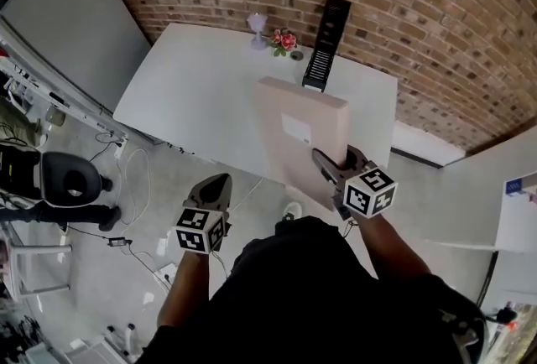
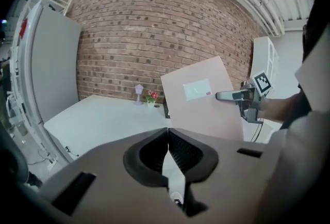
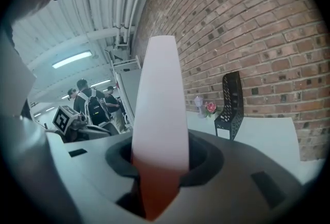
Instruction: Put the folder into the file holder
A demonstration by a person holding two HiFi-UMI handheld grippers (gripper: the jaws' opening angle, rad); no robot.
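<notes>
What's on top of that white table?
A black file holder, a small pink flower and a pale ornament stand at its far edge. The pink folder, held in the right claw, hides the table's near right part.

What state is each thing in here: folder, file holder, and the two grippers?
Folder: upright, lifted over the table edge, gripped at its edge, not yet in the holder.
File holder: standing on the table by the brick wall, without the folder.
Right gripper: jaws closed on the folder.
Left gripper: jaws together, nothing between them.
</notes>
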